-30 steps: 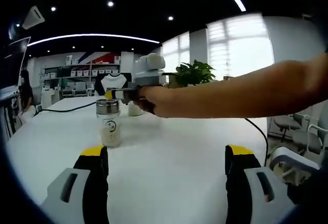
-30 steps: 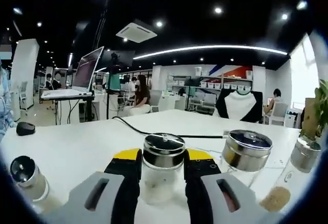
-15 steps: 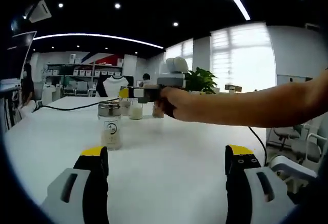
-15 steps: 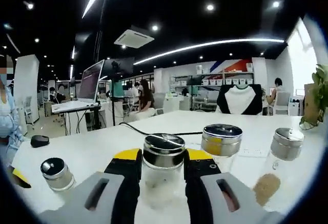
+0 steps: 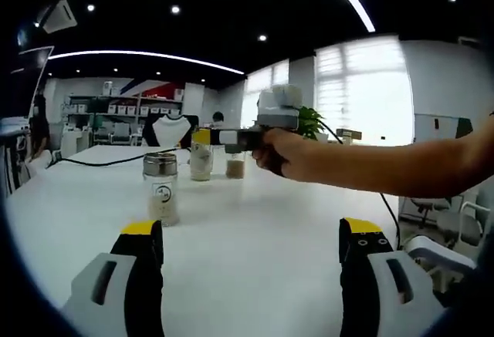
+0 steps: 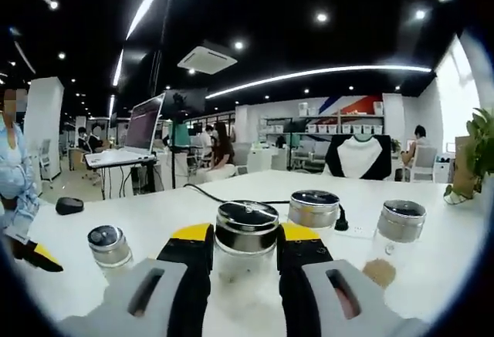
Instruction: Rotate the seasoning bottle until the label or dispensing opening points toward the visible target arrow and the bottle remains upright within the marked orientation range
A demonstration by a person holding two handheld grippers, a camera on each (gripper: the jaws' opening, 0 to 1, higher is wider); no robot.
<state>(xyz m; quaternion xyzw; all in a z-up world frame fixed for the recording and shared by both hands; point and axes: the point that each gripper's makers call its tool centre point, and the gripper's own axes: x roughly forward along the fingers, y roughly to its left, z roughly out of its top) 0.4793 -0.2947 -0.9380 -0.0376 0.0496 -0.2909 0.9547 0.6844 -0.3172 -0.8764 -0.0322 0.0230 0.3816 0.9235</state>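
Left gripper view: left tongs [image 5: 251,256] spread wide above the white desk [image 5: 255,237], grasping nothing, yellow tips well apart. Ahead and left, just beyond the left tip, an upright jar [image 5: 161,190] with a metal lid and pale contents; a round dark mark on its label, too small to read. Farther back, the right tongs [image 5: 202,139] reaching in from the right in a person's hand [image 5: 287,153], clamped on a seasoning bottle [image 5: 201,160] held upright; its label blurred, no writing legible. Just beside it, a smaller bottle [image 5: 235,165] with brownish contents, partly hidden by the hand. A black cable [image 5: 100,163] trailing across the desk on the left.

Right gripper view: same seasoning bottle [image 6: 246,246] clenched between the yellow pads of the right tongs [image 6: 245,254], metal lid upward, lower part cut off by the frame edge; no label or opening direction readable. Behind on the desk, a wide lidded jar [image 6: 314,209] and a narrower bottle [image 6: 390,240] with brown contents to the right, a small lidded bottle [image 6: 109,246] to the left. No arrow mark made out.
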